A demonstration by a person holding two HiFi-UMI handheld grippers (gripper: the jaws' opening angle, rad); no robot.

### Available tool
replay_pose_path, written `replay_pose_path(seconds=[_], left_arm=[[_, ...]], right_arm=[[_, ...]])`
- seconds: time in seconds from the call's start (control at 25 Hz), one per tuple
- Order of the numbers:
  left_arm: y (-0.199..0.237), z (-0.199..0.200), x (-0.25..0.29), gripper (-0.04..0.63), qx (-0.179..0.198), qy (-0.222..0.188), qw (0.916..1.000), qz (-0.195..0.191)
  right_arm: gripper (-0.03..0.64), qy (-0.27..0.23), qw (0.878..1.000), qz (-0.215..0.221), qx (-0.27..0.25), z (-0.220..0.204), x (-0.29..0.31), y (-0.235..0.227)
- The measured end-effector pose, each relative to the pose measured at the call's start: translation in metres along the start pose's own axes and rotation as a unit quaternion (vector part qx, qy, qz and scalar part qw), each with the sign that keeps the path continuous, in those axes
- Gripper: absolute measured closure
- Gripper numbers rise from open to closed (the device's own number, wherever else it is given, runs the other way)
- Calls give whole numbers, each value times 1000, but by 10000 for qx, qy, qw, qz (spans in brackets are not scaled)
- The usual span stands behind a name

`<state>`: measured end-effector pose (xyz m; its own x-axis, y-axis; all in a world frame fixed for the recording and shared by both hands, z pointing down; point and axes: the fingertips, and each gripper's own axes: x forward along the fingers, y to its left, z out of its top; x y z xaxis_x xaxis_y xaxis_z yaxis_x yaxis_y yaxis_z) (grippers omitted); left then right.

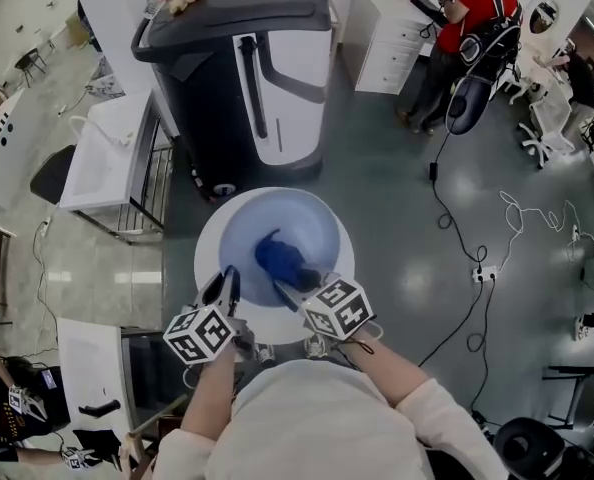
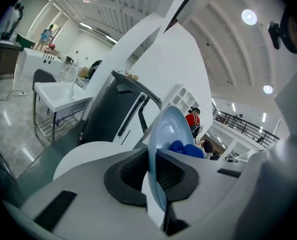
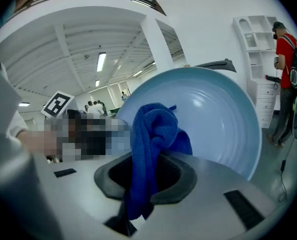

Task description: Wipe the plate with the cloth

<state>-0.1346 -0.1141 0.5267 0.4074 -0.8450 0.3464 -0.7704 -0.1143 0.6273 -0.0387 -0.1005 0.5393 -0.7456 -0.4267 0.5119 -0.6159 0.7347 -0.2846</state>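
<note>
Here, my left gripper [image 1: 226, 286] is clamped tight on the lower left rim of the light blue plate [image 1: 287, 223]. In the left gripper view, the plate [image 2: 169, 126] stands edge-on between the dark pads [image 2: 126, 176] of this gripper [image 2: 156, 171], and both pads press on it. The rim runs up from them toward the middle of the frame. My right gripper [image 1: 299, 284] is closed on the blue cloth [image 1: 280, 258]. In the right gripper view the cloth [image 3: 153, 134] rises in a bunched fold out of the gripper [image 3: 146, 179], and a tail of it hangs down below. The bunch lies against the plate's hollow face [image 3: 218, 119], in its lower middle part as the head view shows it. The plate is in the centre of the head view, over the round white table [image 1: 277, 326], whose edge shows around it. Both my forearms come up from the bottom of that frame in pale sleeves, the left one at the plate's lower left and the right one at its lower right. The two grippers angle inward toward the plate, close beside each other.
</note>
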Motion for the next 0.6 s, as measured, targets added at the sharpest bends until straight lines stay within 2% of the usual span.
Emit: replay_pose_path(seconds=[0.2, 0.36, 0.48, 0.6], left_arm=[[5, -1, -4, 551, 55, 34, 10000, 10], [1, -14, -3, 551, 128, 219, 9997, -54], [-2, -20, -1, 551, 167, 343, 9992, -101], [-5, -26, 0, 551, 240, 430, 9987, -136]], right_arm=[[528, 89, 9980, -575, 257, -11, -18, -37], [528, -6, 9950, -953, 296, 0, -29, -66], [528, -137, 9939, -1070, 242, 18, -30, -75], [528, -285, 9944, -1010, 130, 36, -24, -70]])
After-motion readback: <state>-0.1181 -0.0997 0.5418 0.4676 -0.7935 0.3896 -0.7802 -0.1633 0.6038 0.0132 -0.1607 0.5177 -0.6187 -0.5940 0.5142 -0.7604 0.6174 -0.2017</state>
